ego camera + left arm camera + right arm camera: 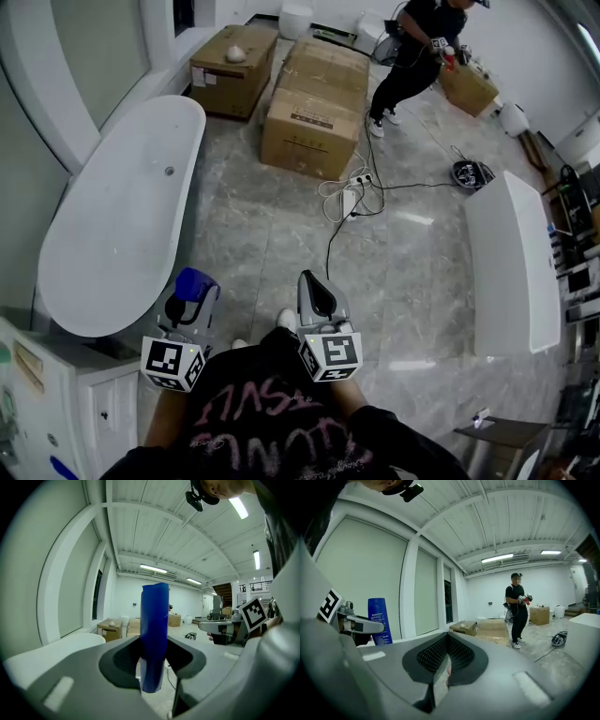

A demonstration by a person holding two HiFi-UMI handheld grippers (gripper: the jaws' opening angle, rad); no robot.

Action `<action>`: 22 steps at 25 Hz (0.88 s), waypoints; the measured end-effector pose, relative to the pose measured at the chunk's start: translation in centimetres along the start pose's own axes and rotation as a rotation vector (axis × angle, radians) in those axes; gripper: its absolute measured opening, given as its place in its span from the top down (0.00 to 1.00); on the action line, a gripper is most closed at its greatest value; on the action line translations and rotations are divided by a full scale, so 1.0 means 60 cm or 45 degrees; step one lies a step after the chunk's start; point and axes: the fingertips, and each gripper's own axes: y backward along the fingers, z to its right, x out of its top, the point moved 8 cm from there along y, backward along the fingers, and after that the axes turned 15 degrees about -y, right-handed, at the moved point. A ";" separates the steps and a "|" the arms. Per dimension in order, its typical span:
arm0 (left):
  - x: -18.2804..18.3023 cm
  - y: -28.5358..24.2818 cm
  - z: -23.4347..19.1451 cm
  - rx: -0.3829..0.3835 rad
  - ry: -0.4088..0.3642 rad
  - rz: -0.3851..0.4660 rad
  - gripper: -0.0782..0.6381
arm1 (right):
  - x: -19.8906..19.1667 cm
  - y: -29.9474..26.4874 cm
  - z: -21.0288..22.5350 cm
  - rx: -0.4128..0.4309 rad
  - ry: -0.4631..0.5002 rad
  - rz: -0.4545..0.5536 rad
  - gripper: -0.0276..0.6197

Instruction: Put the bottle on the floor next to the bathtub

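Note:
A tall blue bottle [154, 634] stands upright between the jaws of my left gripper [153, 660], which is shut on its lower part. In the head view the blue bottle [195, 284] and left gripper [187, 302] hang above the floor just off the near end of the white oval bathtub [117, 211]. My right gripper [317, 298] is held level to the right of it, apart from the bottle. Its jaws are shut with nothing between them [446, 663]. From the right gripper view the bottle [378, 620] shows at the left with its label facing me.
Cardboard boxes [314, 108] stand beyond the tub. A person [417, 56] bends over a box at the back. A power strip and cables [349, 199] lie on the marble floor. A white rectangular block [511, 262] is at the right, a white cabinet [56, 403] at the near left.

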 end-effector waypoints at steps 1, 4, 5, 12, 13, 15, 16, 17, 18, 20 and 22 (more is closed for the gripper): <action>0.000 0.001 -0.001 0.002 0.001 -0.001 0.66 | 0.000 0.000 -0.001 0.003 -0.010 0.011 0.92; -0.001 0.002 -0.004 0.002 0.008 0.002 0.66 | 0.004 0.002 -0.004 0.021 -0.038 0.049 0.92; -0.002 0.003 -0.004 0.001 0.009 0.003 0.66 | 0.004 0.003 -0.005 0.020 -0.038 0.056 0.92; -0.013 0.002 -0.012 0.003 0.019 -0.019 0.66 | -0.007 -0.005 0.002 -0.017 -0.058 0.041 0.92; -0.014 0.000 -0.016 0.007 0.021 -0.022 0.66 | -0.007 -0.008 0.003 -0.015 -0.060 0.042 0.92; -0.015 -0.007 -0.023 0.014 0.023 -0.028 0.66 | -0.005 -0.017 0.004 -0.011 -0.055 0.052 0.92; -0.016 -0.011 -0.026 0.016 0.024 -0.030 0.66 | -0.004 -0.022 0.006 -0.010 -0.051 0.061 0.92; -0.016 -0.017 -0.028 0.016 0.024 -0.032 0.66 | -0.003 -0.027 0.008 -0.010 -0.051 0.069 0.92; -0.016 -0.023 -0.031 0.015 0.023 -0.032 0.66 | -0.002 -0.033 0.011 -0.010 -0.054 0.073 0.92; -0.016 -0.037 -0.037 0.013 0.018 -0.032 0.66 | -0.001 -0.049 0.018 -0.011 -0.061 0.075 0.92; -0.016 -0.051 -0.042 0.009 0.012 -0.037 0.66 | 0.000 -0.065 0.024 -0.010 -0.065 0.070 0.92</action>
